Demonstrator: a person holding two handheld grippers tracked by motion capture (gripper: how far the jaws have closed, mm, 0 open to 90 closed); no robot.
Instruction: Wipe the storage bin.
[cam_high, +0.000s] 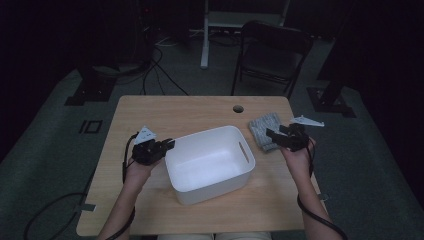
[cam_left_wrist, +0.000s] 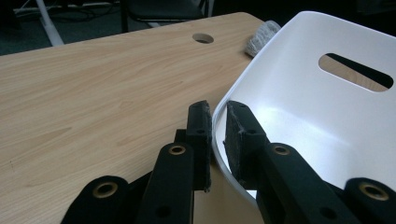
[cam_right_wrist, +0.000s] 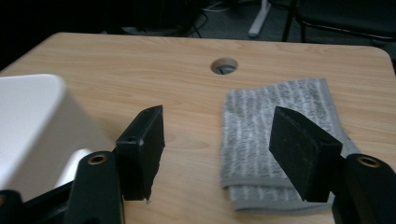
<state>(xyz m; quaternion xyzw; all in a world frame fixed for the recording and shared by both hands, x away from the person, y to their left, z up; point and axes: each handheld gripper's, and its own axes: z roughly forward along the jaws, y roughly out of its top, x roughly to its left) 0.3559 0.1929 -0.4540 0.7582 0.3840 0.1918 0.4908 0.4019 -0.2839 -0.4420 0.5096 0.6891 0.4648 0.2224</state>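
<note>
wooden counter (cam_high: 150, 115), high view: white plastic bin (cam_high: 210, 162) sits near the middle, long side running left-near to right-far, slot handle in its right end wall. a folded grey towel (cam_high: 264, 131) lies flat on the counter just right of the bin's far right corner, near the round cable hole (cam_high: 238, 108).

left gripper (cam_high: 167, 145): at the bin's left rim. in the left gripper view the fingers (cam_left_wrist: 201, 135) are closed on the bin's thin wall (cam_left_wrist: 219, 116), one pad outside, one pad inside, both pressed against the white plastic. grip sits at the rim. the bin's inside (cam_left_wrist: 303, 116) looks bare where it can be seen, and the slot handle (cam_left_wrist: 356, 71) shows on the opposite wall.

right gripper (cam_high: 275, 135): above the near edge of the towel in the high view, pointing left and far. in the right gripper view the fingers (cam_right_wrist: 144, 144) stand wide apart with nothing between the pads; the towel (cam_right_wrist: 275, 130) lies under and beyond the gap, its folded near edge facing the camera. the pads do not touch the cloth. a corner of the bin (cam_right_wrist: 32, 121) sits at the left of that view, cable hole (cam_right_wrist: 224, 66) beyond the towel.

dark folding chair (cam_high: 272, 52) beyond the far edge of the counter; cables on the floor.
</note>
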